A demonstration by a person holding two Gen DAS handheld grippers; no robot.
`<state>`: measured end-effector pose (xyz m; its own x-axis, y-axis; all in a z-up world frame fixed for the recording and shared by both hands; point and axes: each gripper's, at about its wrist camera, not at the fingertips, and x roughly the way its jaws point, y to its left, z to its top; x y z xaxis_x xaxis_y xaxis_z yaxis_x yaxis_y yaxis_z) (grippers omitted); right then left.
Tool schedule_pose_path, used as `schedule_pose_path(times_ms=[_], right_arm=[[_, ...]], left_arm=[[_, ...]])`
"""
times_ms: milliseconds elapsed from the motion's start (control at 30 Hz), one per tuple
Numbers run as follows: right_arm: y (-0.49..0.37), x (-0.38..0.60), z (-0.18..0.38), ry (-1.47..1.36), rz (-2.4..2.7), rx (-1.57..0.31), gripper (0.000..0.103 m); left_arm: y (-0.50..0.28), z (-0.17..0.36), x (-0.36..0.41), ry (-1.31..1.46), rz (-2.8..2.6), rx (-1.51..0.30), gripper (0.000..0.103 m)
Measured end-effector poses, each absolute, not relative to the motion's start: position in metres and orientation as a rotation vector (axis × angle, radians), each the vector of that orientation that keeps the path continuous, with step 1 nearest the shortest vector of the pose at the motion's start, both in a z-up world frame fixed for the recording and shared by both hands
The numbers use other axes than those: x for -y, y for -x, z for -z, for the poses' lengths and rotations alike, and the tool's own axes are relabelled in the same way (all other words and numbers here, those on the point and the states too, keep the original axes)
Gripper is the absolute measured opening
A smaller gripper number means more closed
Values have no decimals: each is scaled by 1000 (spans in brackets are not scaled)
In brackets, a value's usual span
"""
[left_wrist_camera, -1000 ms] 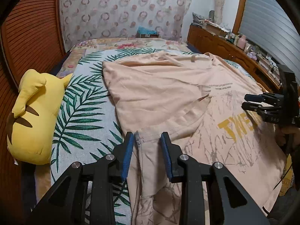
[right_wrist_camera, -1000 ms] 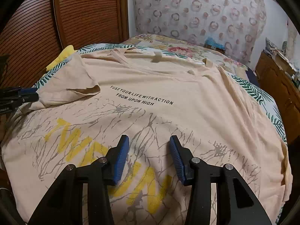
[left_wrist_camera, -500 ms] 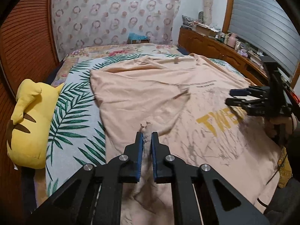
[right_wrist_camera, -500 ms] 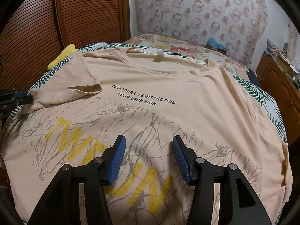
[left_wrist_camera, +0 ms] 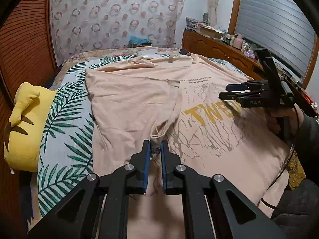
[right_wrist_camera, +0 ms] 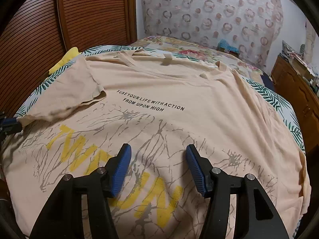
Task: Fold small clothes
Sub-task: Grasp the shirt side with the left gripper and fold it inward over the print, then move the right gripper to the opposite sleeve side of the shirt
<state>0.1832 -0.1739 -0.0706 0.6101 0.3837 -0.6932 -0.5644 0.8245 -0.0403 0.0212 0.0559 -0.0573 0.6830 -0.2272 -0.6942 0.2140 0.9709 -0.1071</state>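
Dim indoor light, heavy fisheye vignetting

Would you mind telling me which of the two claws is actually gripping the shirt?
The left claw, pinching a bunched fold of the peach shirt; the right claw hangs open above the print, holding nothing.

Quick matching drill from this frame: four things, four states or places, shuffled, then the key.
Things:
1. left claw
2. right claw
3. plush toy
4. T-shirt

States or places:
A. open, nothing between the pads
B. spread print side up, one sleeve folded over it
C. shut on the sleeve edge
D. at the bed's edge by the slatted door

Pairs: 1-C, 2-A, 3-D, 4-B
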Motion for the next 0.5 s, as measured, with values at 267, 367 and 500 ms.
schedule_pose_path(times_ms=[267,367,500], right_arm=[[-184,175,70,268,-556,-731,61],[-184,175,71,269,-556,-731,61],[-186,176,71,267,-554,-732,63]], left_arm=[[-18,44,-64,36,220,-713,45],[-18,37,-64,25,208,-677,75],[-20,28,-62,34,214,-633,82]])
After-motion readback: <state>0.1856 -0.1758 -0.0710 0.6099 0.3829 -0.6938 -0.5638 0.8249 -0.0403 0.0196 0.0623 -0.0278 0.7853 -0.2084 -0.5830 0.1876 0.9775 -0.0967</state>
